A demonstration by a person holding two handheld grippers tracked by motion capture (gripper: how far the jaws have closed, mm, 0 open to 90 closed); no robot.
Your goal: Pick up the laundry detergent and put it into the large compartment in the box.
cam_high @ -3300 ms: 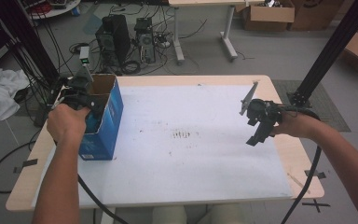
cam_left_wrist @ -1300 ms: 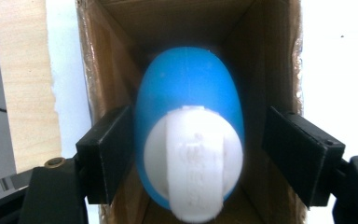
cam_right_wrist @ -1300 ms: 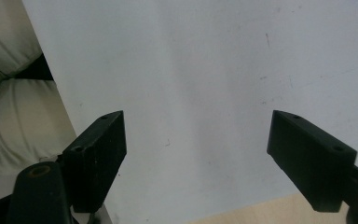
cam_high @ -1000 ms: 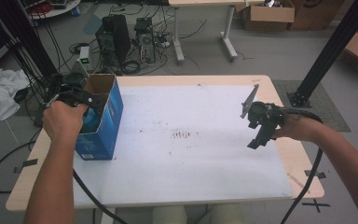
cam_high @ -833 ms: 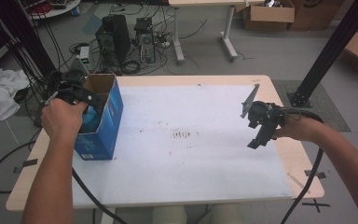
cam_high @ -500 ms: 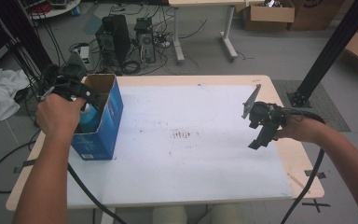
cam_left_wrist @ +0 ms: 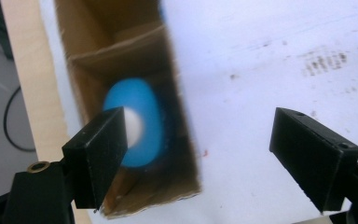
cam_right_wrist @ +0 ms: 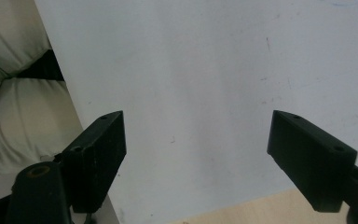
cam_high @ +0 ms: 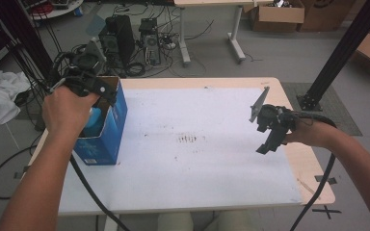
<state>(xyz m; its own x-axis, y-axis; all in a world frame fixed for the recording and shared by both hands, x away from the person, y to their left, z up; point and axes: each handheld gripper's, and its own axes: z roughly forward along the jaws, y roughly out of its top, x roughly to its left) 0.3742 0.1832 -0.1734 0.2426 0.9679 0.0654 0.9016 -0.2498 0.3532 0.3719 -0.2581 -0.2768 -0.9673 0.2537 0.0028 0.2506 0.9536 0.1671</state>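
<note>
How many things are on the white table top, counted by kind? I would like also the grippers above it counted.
Blue cardboard box, open at the top: 1
Blue rounded object lying inside the box: 1
Grippers, left gripper and right gripper, both with jaws apart and nothing between them: 2
Total: 4

Table [cam_high: 313, 178]: light wood top, rounded corners, takes middle and lower part of high view. White sheet [cam_high: 197, 178] covers nearly whole top; wood shows as narrow strip at left, top and right edges. Dark smudge marks [cam_high: 189, 139] on sheet at frame centre, few small specks beside. Blue box [cam_high: 107, 134] stands upright on sheet at left of frame, near left table edge, top open, brown cardboard inside. Blue round thing [cam_left_wrist: 140, 123] lies inside box.
</note>
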